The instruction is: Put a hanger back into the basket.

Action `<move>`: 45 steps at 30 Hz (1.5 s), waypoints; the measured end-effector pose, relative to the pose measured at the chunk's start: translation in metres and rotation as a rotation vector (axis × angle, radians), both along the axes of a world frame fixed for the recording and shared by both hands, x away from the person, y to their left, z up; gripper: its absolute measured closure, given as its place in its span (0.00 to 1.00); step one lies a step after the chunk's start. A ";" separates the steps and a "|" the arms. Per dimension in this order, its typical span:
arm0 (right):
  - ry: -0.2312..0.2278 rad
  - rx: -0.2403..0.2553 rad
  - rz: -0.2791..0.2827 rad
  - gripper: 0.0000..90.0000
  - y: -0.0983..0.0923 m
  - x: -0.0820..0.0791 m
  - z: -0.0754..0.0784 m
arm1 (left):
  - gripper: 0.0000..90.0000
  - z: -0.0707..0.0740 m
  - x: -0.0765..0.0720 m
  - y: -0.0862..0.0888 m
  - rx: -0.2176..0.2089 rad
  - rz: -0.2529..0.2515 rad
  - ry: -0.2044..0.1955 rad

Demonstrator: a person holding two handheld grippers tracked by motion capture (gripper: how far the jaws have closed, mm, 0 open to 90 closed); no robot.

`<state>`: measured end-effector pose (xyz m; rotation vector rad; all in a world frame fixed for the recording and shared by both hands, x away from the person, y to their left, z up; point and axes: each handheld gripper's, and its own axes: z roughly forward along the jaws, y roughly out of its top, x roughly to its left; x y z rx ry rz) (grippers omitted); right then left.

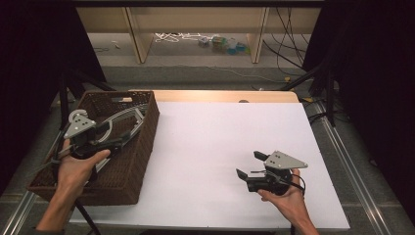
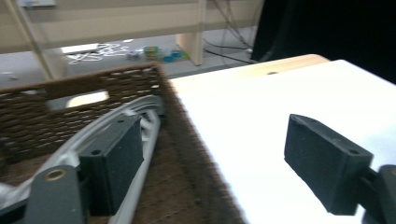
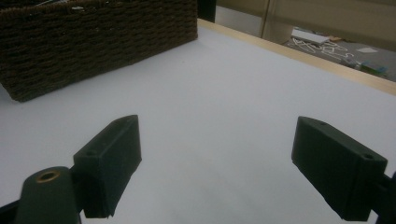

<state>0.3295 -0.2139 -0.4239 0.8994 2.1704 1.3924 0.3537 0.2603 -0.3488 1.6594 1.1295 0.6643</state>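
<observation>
Your left claw (image 1: pixel 117 143) hangs spread over the basket (image 1: pixel 142 147) at the frame's left, nothing between its jaws. Grey hangers (image 1: pixel 128 116) lie inside. Your right claw (image 1: pixel 248 165), lower right, rests spread on the white tabletop (image 1: pixel 210 147).

You had the white table top (image 1: pixel 220 161) evenly lit from above under dark surrounds, while your left gripper view was motion-blurred.

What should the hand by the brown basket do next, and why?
Probably lift the left gripper up and out over the table. Its jaws stand open with nothing between them, and the grey curved hangers already lie inside the basket, so that drop looks done. The right gripper waits open above the white table.
</observation>
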 end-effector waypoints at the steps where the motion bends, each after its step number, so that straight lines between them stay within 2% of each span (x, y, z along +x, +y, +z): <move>1: 0.005 0.013 0.003 0.18 0.000 0.001 -0.001 | 0.21 0.000 -0.003 -0.007 -0.009 -0.027 -0.006; 4: 0.007 0.019 -0.001 0.18 -0.001 0.002 -0.003 | 0.19 0.000 -0.005 -0.014 -0.032 -0.036 -0.009; 5: 0.003 0.018 -0.012 0.18 -0.002 0.001 -0.002 | 0.19 -0.001 -0.007 -0.020 -0.049 -0.055 -0.017; 6: -0.001 0.021 -0.010 0.18 -0.002 0.001 -0.002 | 0.19 -0.001 -0.007 -0.020 -0.049 -0.055 -0.017; 7: -0.011 0.023 -0.014 0.18 -0.002 0.001 -0.003 | 0.19 -0.002 -0.009 -0.027 -0.055 -0.077 -0.024; 10: -0.013 0.027 -0.010 0.18 -0.002 0.001 -0.002 | 0.19 -0.003 -0.011 -0.034 -0.054 -0.095 -0.017; 12: -0.001 0.034 -0.001 0.18 -0.002 0.001 -0.001 | 0.19 -0.005 -0.016 -0.046 -0.047 -0.125 -0.022; 15: -0.020 0.033 -0.010 0.18 -0.002 0.001 -0.001 | 0.19 -0.006 -0.021 -0.057 -0.049 -0.155 -0.034; 19: -0.022 0.038 -0.017 0.18 -0.001 0.000 -0.001 | 0.19 -0.014 -0.027 -0.070 -0.033 -0.217 -0.041; 22: -0.006 0.040 -0.007 0.18 0.000 -0.002 -0.001 | 0.19 -0.022 -0.030 -0.077 -0.037 -0.237 -0.043; 26: -0.011 0.036 -0.012 0.18 0.000 -0.004 -0.001 | 0.19 -0.031 -0.033 -0.081 -0.043 -0.261 -0.055; 27: -0.025 0.038 -0.009 0.18 0.000 -0.005 -0.001 | 0.19 -0.037 -0.035 -0.081 -0.057 -0.268 -0.063; 29: -0.014 0.046 -0.009 0.18 0.001 -0.006 -0.002 | 0.19 -0.039 -0.036 -0.080 -0.063 -0.270 -0.067; 30: -0.012 0.056 -0.009 0.18 0.001 -0.009 -0.002 | 0.18 -0.045 -0.039 -0.079 -0.081 -0.284 -0.084; 33: -0.022 0.049 -0.015 0.18 0.001 -0.013 -0.003 | 0.18 -0.051 -0.044 -0.079 -0.076 -0.307 -0.092; 34: -0.011 0.057 -0.005 0.18 0.001 -0.015 -0.004 | 0.18 -0.054 -0.045 -0.079 -0.081 -0.310 -0.093; 36: -0.010 0.060 -0.007 0.18 0.001 -0.017 -0.005 | 0.18 -0.062 -0.051 -0.081 -0.067 -0.314 -0.097; 38: -0.008 0.056 -0.009 0.18 0.001 -0.020 -0.005 | 0.18 -0.066 -0.055 -0.082 -0.046 -0.305 -0.119; 41: -0.009 0.067 0.004 0.18 0.002 -0.025 -0.005 | 0.18 -0.071 -0.058 -0.084 -0.038 -0.305 -0.133; 45: -0.017 0.067 -0.009 0.18 0.001 -0.033 -0.006 | 0.18 -0.081 -0.063 -0.085 -0.030 -0.300 -0.110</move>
